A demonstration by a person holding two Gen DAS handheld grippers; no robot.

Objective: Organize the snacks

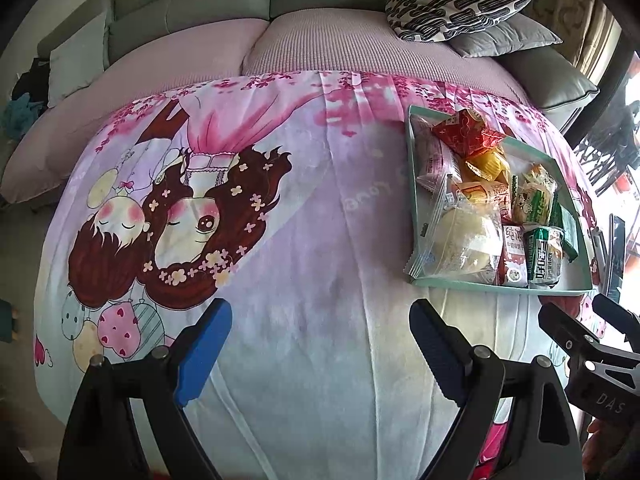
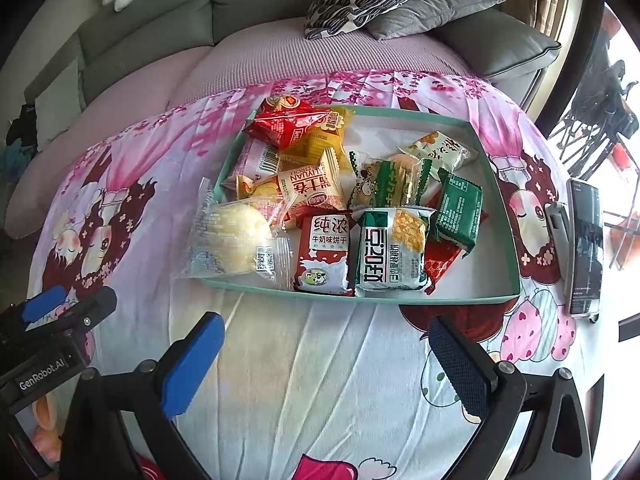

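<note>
surface: tabletop under a pink cartoon cloth (image 2: 304, 364), sofa (image 1: 192, 12) behind it
tray: shallow teal tray (image 2: 500, 200) on the cloth, ahead of both claws
snacks: all packets sit in the tray, piled loosely, none on the cloth
near row: clear bread bag (image 2: 236, 236) hanging over the tray's left rim, red milk biscuit pack (image 2: 324, 256), white-green cracker pack (image 2: 394, 248), dark green pack (image 2: 458, 208)
far corner: red crinkled packet (image 2: 286, 120) stacked on yellow ones
left claw (image 1: 320, 350): jaws wide, nothing between them, hovering over bare cloth left of the tray
right claw (image 2: 326, 364): jaws wide, empty, hovering just short of the tray's near rim
phone (image 2: 586, 244): propped on a stand right of the tray
step: looks like a pause, either before the first pick or with everything already gathered; can't tell which
next move: if sorting goes on, right claw goes forward over the near rim to a near-row pack; the bread bag is soft and slippery, so pinch its sealed edge
</note>
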